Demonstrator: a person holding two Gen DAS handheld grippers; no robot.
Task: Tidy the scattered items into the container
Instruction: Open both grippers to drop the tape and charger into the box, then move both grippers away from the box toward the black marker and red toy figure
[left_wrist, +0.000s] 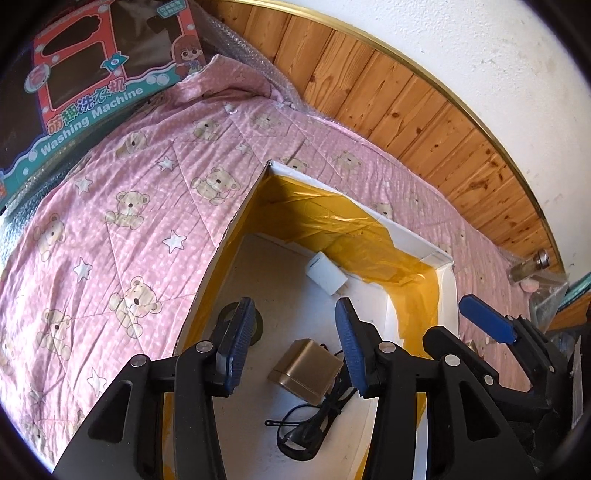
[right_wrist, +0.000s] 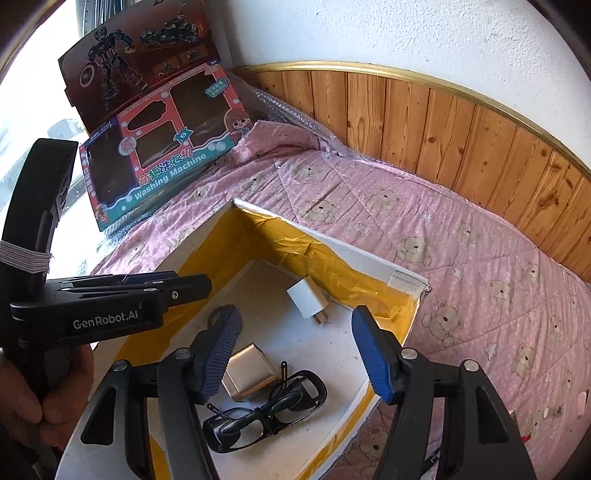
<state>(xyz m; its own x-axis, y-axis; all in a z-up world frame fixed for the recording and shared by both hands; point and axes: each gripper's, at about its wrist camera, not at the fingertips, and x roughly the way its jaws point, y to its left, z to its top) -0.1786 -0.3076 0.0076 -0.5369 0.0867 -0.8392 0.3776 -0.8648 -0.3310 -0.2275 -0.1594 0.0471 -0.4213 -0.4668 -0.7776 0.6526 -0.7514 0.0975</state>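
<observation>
Left tool (left_wrist: 295, 325) wide open over the white box (left_wrist: 413, 236), nothing between its pads. Right tool (right_wrist: 295, 332) likewise spread wide and empty above the same box, close beside the left.

Directly beneath, on the box floor: gold metal tin (right_wrist: 249, 376), touching black glasses (right_wrist: 266, 413); a dark round object (left_wrist: 258, 325), mostly hidden behind the left pad, kind not clear. Farther in, by the yellow-taped far wall, a white charger plug (right_wrist: 308, 297).

Box set on the bed's pink bear-print quilt (left_wrist: 129, 192), toward its middle. Probably well along: four things already inside. Perhaps still left: a small glass jar (left_wrist: 532, 267) and some pale bits at the bed's right edge by the wood panelling (left_wrist: 424, 110). Toy boxes (right_wrist: 159, 155) at the head end, likely not part of it.
</observation>
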